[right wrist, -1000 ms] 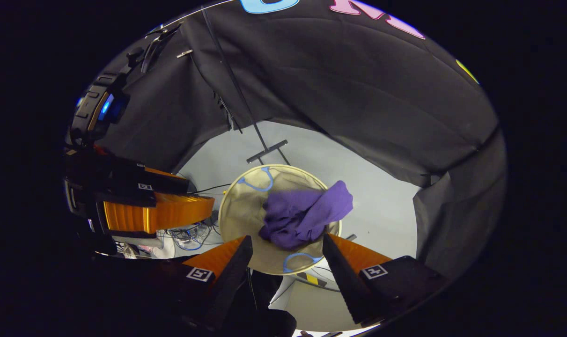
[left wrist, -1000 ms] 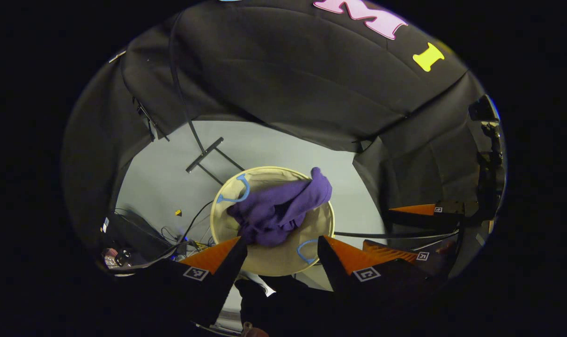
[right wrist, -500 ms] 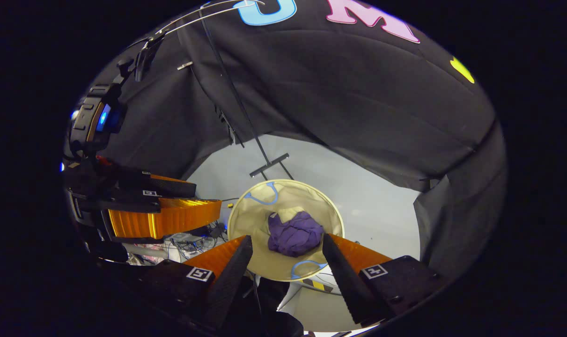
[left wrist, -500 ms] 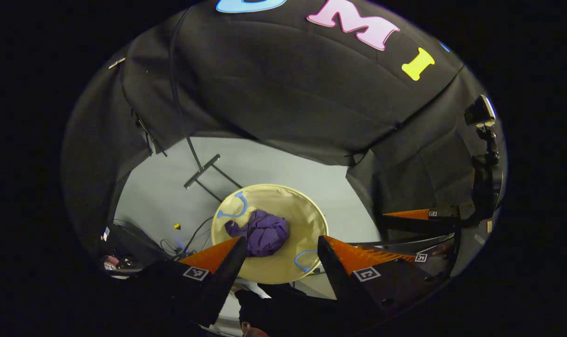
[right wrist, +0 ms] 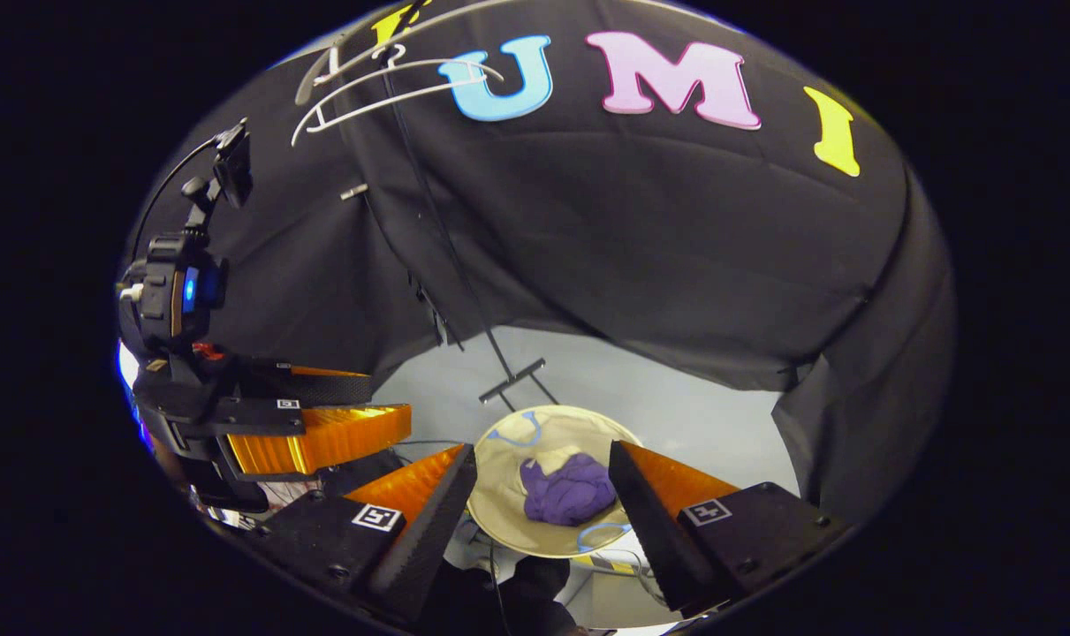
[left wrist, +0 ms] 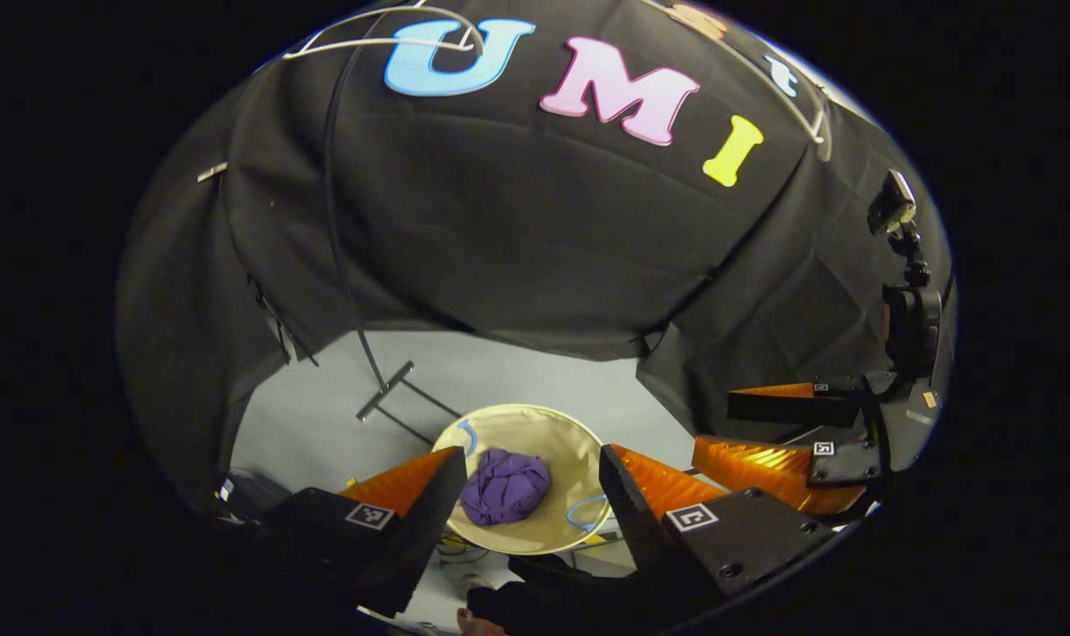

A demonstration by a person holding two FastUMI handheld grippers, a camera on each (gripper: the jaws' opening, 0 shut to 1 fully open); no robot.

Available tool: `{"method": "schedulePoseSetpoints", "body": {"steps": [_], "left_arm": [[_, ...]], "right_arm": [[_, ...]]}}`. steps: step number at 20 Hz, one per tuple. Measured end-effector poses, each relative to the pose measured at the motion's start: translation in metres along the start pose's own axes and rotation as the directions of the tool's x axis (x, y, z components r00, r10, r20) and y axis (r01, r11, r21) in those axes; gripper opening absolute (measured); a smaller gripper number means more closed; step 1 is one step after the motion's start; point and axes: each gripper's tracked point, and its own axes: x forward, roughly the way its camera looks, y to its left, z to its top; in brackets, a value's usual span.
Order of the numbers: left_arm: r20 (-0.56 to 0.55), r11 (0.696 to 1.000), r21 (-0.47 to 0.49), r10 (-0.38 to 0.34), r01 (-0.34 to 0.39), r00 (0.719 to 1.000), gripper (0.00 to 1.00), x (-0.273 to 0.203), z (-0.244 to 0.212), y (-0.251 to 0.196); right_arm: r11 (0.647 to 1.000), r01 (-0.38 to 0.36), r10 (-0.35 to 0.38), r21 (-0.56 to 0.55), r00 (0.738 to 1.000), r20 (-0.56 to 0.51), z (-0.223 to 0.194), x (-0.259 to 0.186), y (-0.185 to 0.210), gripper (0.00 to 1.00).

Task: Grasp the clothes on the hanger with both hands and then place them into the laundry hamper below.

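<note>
Dropped clothes (left wrist: pixel 504 485) below parted fingers (left wrist: pixel 428 495).

We're high up in both views, looking steeply down and forward at the round hamper (left wrist: pixel 579 442) (right wrist: pixel 499 495) far below on the grey floor (left wrist: pixel 322 415) (right wrist: pixel 702 415). The left gripper view sits to the left, the right gripper view to the right; both share the hamper, floor and rack foot (left wrist: pixel 384 390) (right wrist: pixel 512 381).

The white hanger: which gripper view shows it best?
The right gripper view: the white hanger hangs bare at upper left, hook and both arms traceable. The left gripper view catches it along the top edge, cut short and flattened.
</note>
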Motion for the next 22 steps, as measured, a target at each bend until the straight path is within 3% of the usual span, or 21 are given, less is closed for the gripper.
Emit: {"method": "schedulePoseSetpoints", "body": {"steps": [4, 8, 9, 12, 15, 18, 20, 22], "left_arm": [[0.165, 0.996, 0.089, -0.043, 0.028, 0.985, 0.95, -0.059, 0.046, -0.010], [0.336, 0.976, 0.202, -0.145, 0.080, 0.931, 0.95, -0.139, 0.078, -0.037], [0.373, 0.969, 0.229, -0.175, 0.092, 0.911, 0.99, -0.157, 0.086, -0.045], [0.471, 0.947, 0.294, -0.260, 0.128, 0.843, 0.95, -0.202, 0.106, -0.068], [0.581, 0.940, 0.330, -0.270, 0.081, 0.768, 0.92, -0.248, 0.124, -0.071], [0.640, 0.926, 0.374, -0.301, 0.055, 0.707, 0.92, -0.276, 0.127, -0.079], [0.673, 0.931, 0.360, -0.301, 0.056, 0.676, 0.95, -0.295, 0.127, -0.074], [0.726, 0.938, 0.345, -0.291, 0.037, 0.623, 0.92, -0.322, 0.131, -0.071]], "right_arm": [[1.000, 0.012, -0.017, 0.025, 0.985, 0.174, 0.057, -0.046, 0.027, 0.99], [0.999, 0.014, -0.031, 0.047, 0.928, 0.370, 0.106, -0.098, 0.050, 0.99], [0.999, 0.015, -0.034, 0.048, 0.909, 0.417, 0.113, -0.112, 0.053, 0.99], [0.999, 0.019, -0.044, 0.051, 0.836, 0.547, 0.143, -0.154, 0.069, 0.98], [0.999, 0.021, -0.048, 0.049, 0.739, 0.672, 0.170, -0.201, 0.093, 0.98], [0.993, 0.081, -0.120, 0.088, 0.636, 0.763, 0.177, -0.241, 0.092, 0.98], [0.990, 0.104, -0.142, 0.099, 0.605, 0.784, 0.170, -0.255, 0.097, 1.00], [0.986, 0.131, -0.158, 0.101, 0.581, 0.798, 0.169, -0.267, 0.105, 0.98]]}}
